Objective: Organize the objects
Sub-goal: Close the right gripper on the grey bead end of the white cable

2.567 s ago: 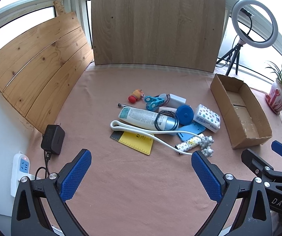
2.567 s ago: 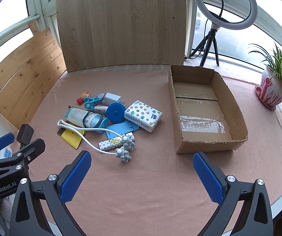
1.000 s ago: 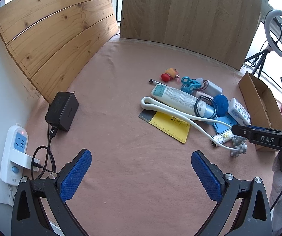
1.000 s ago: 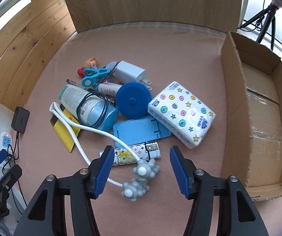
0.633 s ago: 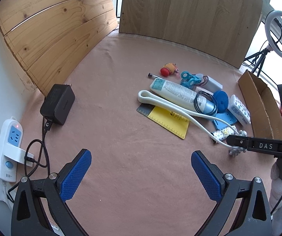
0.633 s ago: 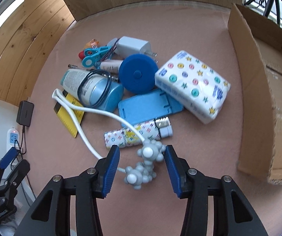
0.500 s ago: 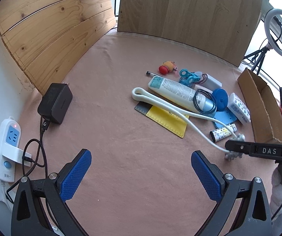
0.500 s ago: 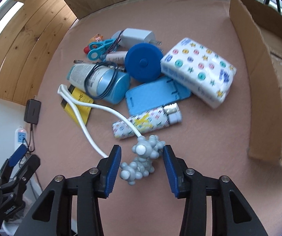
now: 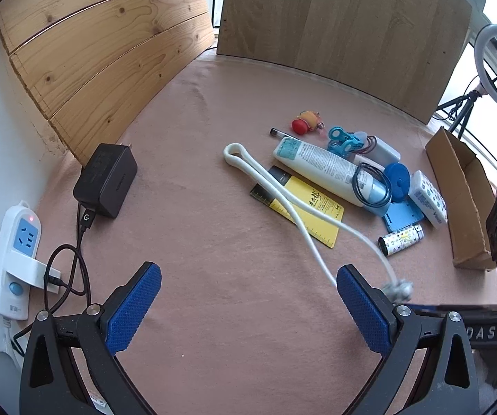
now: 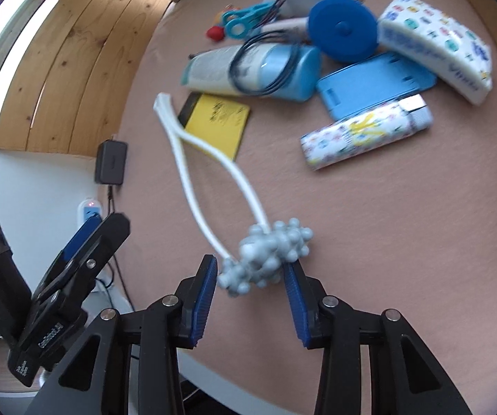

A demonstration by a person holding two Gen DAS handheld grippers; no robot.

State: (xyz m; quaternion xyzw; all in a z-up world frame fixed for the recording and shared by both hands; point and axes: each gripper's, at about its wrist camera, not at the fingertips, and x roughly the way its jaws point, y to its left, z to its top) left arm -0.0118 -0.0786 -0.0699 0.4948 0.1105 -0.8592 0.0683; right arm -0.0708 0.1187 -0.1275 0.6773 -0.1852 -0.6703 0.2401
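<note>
While my right gripper (image 10: 250,285) sits low over the near part of the pink tabletop (image 10: 404,242), its jaws are narrowed around the grey knobbly head of the massager (image 10: 265,250), whose beads lie between the blue pads; whether both pads press on it I cannot tell through the blur. From that head two white arms run away to the far left and meet in a loop just beside the yellow ruler card (image 10: 219,121). Beyond it the rest of the pile lies together: the patterned lighter (image 10: 362,135), the blue case (image 10: 373,83), the tissue pack (image 10: 435,41), the round blue tape measure (image 10: 342,27) and the lotion tube (image 10: 248,67) with a black cable ring over it. My left gripper (image 9: 245,307) hangs over bare cloth with its jaws wide and nothing between them. At the far right edge stands the cardboard box (image 9: 463,193); at the left, a black adapter (image 9: 106,180) and a white power strip (image 9: 13,259).
</note>
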